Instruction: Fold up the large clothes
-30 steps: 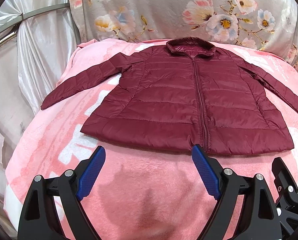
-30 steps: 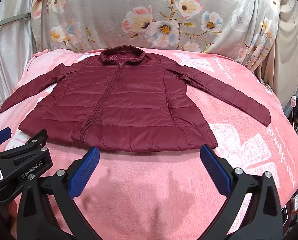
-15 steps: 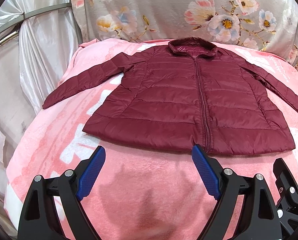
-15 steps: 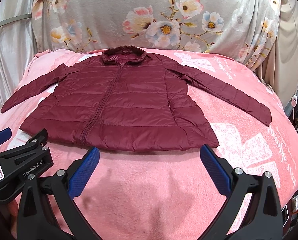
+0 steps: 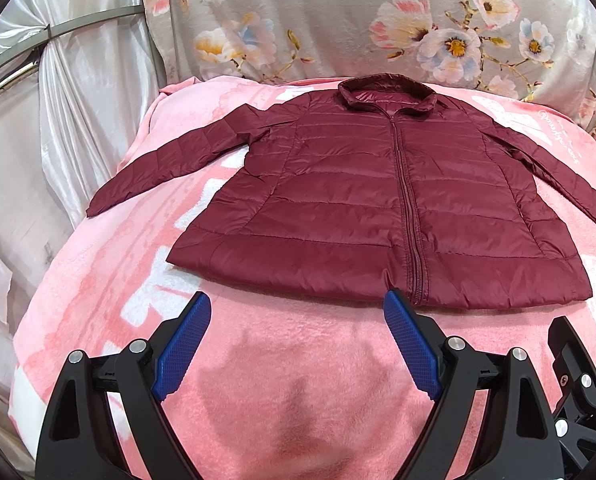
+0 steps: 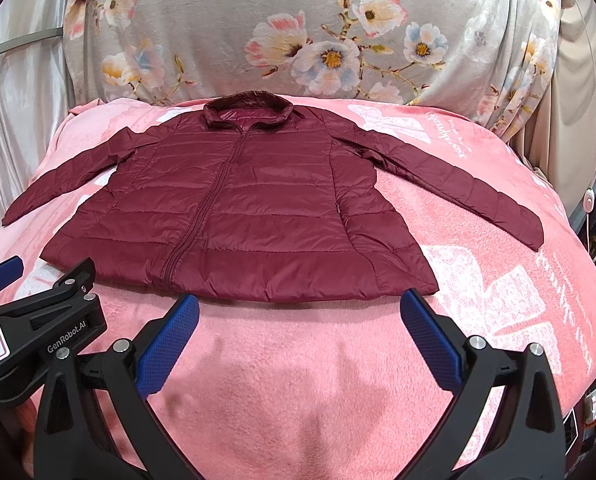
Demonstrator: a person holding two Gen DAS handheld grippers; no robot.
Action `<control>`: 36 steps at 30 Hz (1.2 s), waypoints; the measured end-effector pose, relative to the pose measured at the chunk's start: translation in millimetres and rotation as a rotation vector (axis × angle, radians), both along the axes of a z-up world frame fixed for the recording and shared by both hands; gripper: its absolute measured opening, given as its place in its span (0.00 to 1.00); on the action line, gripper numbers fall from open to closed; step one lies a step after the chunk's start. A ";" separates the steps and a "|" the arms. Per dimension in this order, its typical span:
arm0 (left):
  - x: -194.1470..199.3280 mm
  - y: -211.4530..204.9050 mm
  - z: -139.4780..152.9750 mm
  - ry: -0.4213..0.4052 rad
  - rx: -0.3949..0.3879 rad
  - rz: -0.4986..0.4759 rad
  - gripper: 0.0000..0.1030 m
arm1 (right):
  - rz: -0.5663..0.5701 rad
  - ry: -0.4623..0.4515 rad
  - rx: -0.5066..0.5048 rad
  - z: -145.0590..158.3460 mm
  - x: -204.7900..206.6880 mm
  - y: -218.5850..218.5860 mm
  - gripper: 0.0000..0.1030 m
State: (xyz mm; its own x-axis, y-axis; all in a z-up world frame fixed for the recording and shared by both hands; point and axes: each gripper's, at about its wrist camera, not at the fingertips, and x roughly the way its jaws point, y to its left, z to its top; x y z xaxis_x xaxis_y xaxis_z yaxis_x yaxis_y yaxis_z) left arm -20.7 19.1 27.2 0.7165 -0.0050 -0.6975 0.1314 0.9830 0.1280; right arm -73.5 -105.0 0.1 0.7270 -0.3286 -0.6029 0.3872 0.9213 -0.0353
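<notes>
A dark red quilted jacket lies flat and zipped on a pink blanket, collar at the far end, both sleeves spread out to the sides. It also shows in the right wrist view. My left gripper is open and empty, just short of the jacket's near hem, left of the zip. My right gripper is open and empty, just short of the hem's right half. The left gripper's body shows at the left of the right wrist view.
A grey floral cloth hangs behind the bed. White satin curtains hang at the left. The blanket drops off at the right edge, where a beige curtain and a white cord switch are.
Both grippers have drawn back and risen slightly, so the jacket's hem sits a little farther from the fingertips. The jaws stay open. The jacket has not moved.
</notes>
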 end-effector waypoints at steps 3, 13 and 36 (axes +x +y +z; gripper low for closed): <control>0.0 -0.1 0.1 0.000 0.000 0.000 0.82 | 0.000 0.001 -0.001 -0.2 0.2 0.1 0.95; 0.0 -0.7 0.2 0.000 0.001 0.000 0.82 | 0.000 0.001 -0.001 -0.5 0.0 0.4 0.95; 0.1 -1.0 0.1 0.001 0.003 -0.001 0.82 | -0.004 0.003 -0.001 -1.1 1.3 2.9 0.95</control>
State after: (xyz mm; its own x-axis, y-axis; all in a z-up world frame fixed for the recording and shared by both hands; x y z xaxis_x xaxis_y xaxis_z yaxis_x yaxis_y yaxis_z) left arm -20.6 18.1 27.4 0.7159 -0.0038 -0.6982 0.1325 0.9826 0.1305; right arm -72.3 -102.1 -1.0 0.7237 -0.3322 -0.6049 0.3910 0.9196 -0.0372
